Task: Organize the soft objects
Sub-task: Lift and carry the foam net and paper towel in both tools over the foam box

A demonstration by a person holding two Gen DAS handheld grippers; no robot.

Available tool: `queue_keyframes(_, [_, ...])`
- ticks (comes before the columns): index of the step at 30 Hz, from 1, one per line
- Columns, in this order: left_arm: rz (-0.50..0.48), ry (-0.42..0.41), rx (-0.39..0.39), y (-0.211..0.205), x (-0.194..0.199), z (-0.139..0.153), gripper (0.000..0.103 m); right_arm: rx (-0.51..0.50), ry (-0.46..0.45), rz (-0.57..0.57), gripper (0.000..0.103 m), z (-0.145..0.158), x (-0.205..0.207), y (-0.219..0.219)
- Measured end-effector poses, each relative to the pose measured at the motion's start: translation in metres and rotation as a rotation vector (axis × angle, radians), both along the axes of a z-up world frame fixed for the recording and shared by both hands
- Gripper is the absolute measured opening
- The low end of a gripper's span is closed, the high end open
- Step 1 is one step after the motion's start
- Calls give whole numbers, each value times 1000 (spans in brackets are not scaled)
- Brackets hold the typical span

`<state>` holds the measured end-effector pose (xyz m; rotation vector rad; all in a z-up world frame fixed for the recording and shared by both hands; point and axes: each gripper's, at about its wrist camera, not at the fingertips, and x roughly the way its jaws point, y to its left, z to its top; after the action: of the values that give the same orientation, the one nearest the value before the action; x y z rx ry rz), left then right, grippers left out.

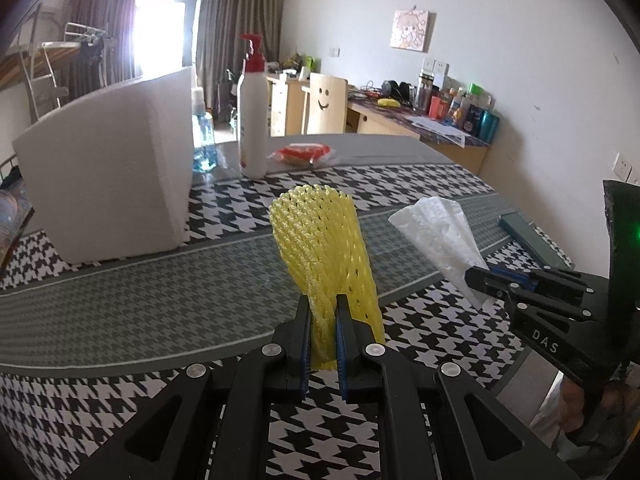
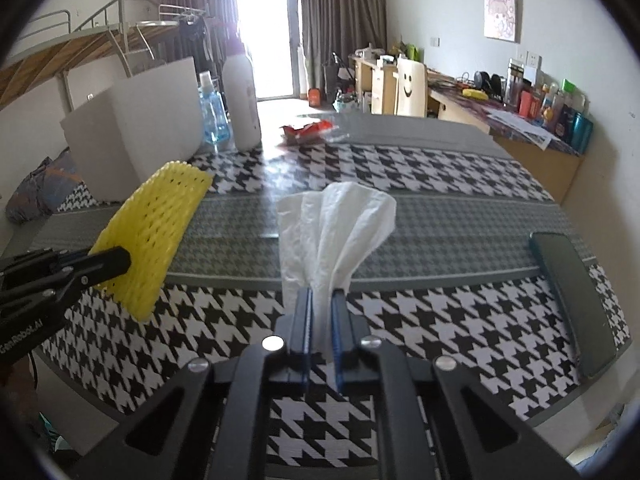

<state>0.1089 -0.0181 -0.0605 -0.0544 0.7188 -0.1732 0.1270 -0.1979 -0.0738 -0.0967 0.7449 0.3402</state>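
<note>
Yellow foam net sleeve (image 1: 324,248) pinched upright in our left gripper (image 1: 324,340), above the houndstooth table (image 1: 420,184) | white tissue (image 2: 336,224) clamped in our right gripper (image 2: 320,320), fanning upward | white foam box (image 1: 108,168) far left | dark phone (image 2: 572,296) lies right

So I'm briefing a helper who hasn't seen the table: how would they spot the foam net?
Find the houndstooth table with the big white box. Right of the box, the left gripper pinches the foam net, lifted above the cloth. It is the only yellow mesh sleeve; the tissue beside it is white and crumpled.
</note>
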Motion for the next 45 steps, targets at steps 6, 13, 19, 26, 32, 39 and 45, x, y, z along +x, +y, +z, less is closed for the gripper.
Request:
queue_keyframes(6, [23, -28, 11, 8, -2, 8, 11, 8, -29, 21, 12, 12, -1, 6])
queue_keyframes(13, [37, -52, 35, 11, -3, 16, 11, 31, -60, 45, 12, 22, 3, 12])
queue_keyframes(19, [52, -69, 44, 16, -1, 24, 11, 49, -92, 67, 12, 32, 5, 15])
queue_keyframes(26, [61, -102, 56, 19, 0, 37, 11, 61, -123, 91, 12, 45, 5, 22])
queue_keyframes(32, [49, -114, 53, 24, 3, 47, 11, 82, -165, 103, 12, 60, 7, 27])
queue_keyframes(39, [67, -129, 63, 32, 4, 55, 11, 93, -187, 124, 12, 73, 14, 35])
queue_keyframes(45, [80, -144, 74, 36, 3, 62, 11, 99, -198, 143, 12, 79, 16, 41])
